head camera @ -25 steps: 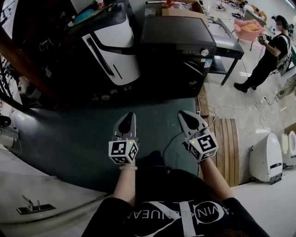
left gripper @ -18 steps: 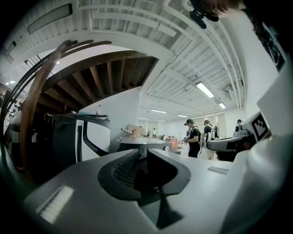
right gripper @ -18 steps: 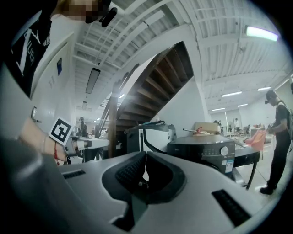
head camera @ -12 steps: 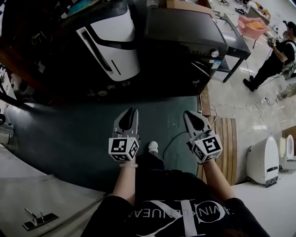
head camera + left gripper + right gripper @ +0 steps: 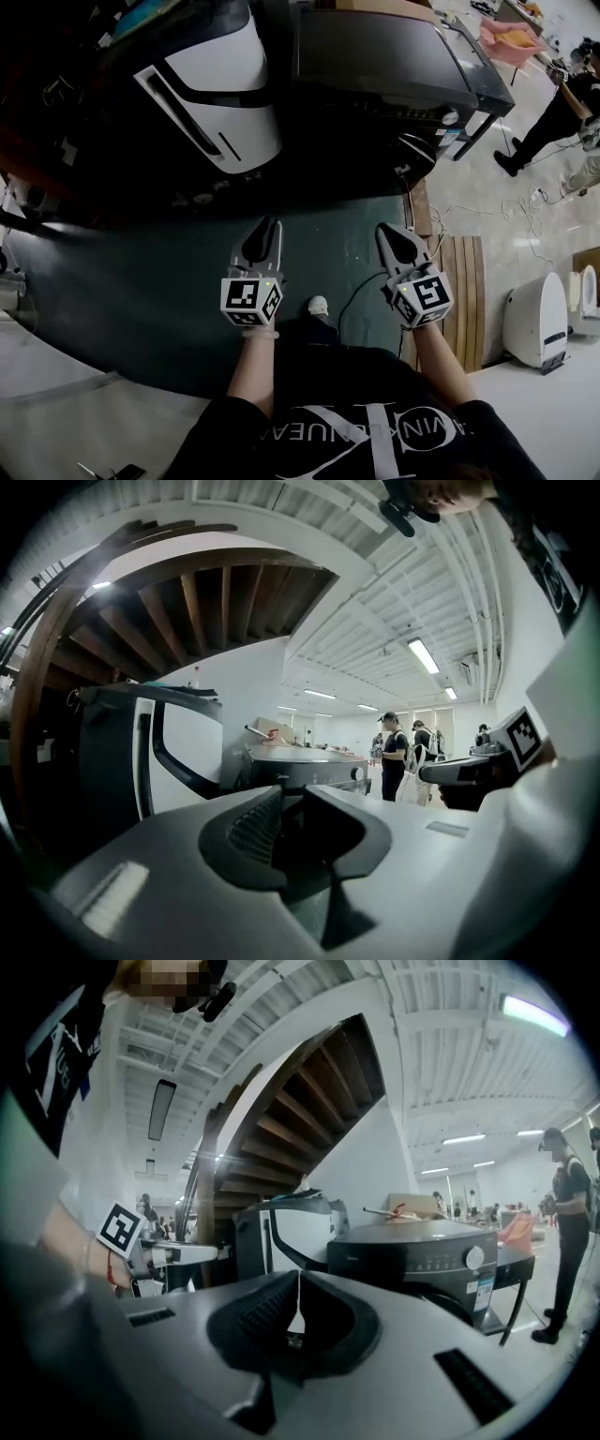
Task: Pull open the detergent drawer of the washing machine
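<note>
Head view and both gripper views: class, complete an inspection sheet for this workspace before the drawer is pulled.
Surface: green floor mat before the machine.
Job's things: washing machine, dark, apart from both grippers; nothing pulled out of its front.
Clutter: white-and-black appliance left of the machine.
Grippers: left gripper jaws have just been opening, nothing between them; right gripper shut, empty.
Cables: black cable on the mat; white cable on pale floor.
Surroundings: bystander and white unit at right.

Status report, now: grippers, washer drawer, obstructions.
Left gripper empty, jaws just opened partway. Right gripper shut, empty. Washing machine ahead, untouched; drawer looks shut. White appliance beside it, off the path.
</note>
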The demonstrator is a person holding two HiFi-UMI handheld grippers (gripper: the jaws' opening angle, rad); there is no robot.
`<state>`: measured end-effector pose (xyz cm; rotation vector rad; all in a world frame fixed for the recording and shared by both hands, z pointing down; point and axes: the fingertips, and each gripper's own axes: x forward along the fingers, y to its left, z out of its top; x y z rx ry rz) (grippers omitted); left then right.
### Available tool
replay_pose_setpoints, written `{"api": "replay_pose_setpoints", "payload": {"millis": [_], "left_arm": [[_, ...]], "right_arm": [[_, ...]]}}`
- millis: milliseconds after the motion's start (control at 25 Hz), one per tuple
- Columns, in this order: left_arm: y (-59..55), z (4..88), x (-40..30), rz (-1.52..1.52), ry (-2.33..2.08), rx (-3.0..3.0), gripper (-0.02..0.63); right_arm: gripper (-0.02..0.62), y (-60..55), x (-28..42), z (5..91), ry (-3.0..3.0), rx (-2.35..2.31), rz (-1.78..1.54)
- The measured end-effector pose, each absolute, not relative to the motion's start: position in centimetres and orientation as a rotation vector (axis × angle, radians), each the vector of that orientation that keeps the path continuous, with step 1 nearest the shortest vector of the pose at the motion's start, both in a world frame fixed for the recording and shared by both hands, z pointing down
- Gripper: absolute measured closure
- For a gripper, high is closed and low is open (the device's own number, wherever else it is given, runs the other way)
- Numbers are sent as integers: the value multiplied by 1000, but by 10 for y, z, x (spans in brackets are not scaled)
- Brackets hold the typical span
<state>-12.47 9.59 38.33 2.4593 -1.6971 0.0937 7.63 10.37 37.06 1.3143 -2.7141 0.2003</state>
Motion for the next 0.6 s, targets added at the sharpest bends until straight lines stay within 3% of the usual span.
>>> {"api": "replay_pose_setpoints", "payload": {"millis": [600], "left_arm": [[19, 395, -138, 109, -1549, 2545, 548]], "right_arm": [[581, 35, 44, 381, -2686, 1399, 206]]}}
